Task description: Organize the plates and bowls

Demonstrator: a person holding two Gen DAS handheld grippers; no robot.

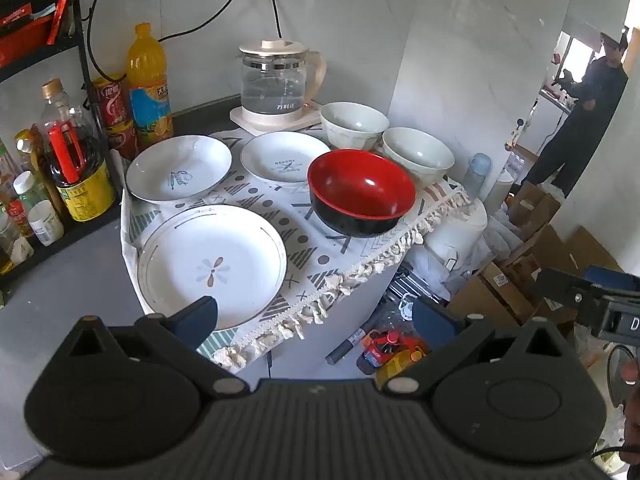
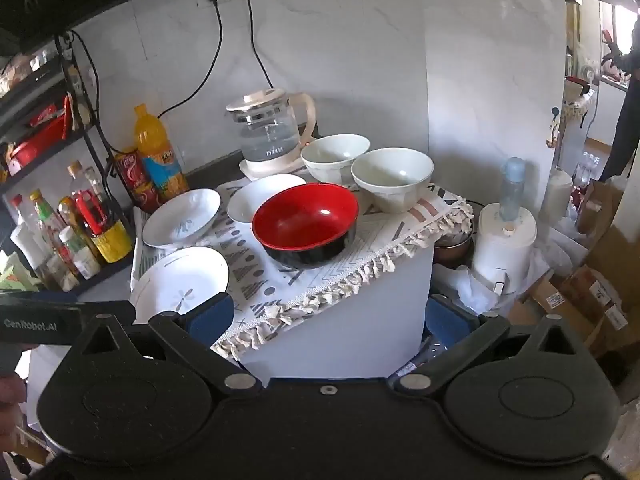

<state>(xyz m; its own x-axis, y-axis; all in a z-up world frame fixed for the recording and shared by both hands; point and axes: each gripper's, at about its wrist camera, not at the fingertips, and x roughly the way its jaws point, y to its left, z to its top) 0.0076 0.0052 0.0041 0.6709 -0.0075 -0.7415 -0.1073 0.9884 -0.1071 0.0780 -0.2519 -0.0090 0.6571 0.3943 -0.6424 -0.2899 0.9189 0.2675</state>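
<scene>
On a patterned cloth (image 1: 320, 252) lie three white plates: a large one (image 1: 212, 266) at the front, one with script (image 1: 180, 174) behind it, and a smaller one (image 1: 285, 157). A red and black bowl (image 1: 362, 192) stands to the right, with two pale bowls (image 1: 354, 125) (image 1: 418, 154) behind it. My left gripper (image 1: 316, 316) is open and empty, its left finger over the large plate's near rim. My right gripper (image 2: 330, 318) is open and empty, held before the counter edge, short of the red bowl (image 2: 306, 224). The large plate (image 2: 180, 280) shows at its left.
A glass kettle (image 1: 276, 80) stands at the back. Bottles and cans (image 1: 146, 84) fill the left rack side. The counter drops off at the right to a white appliance (image 2: 504, 240), boxes (image 2: 592, 292) and floor clutter. A person (image 1: 588, 112) stands far right.
</scene>
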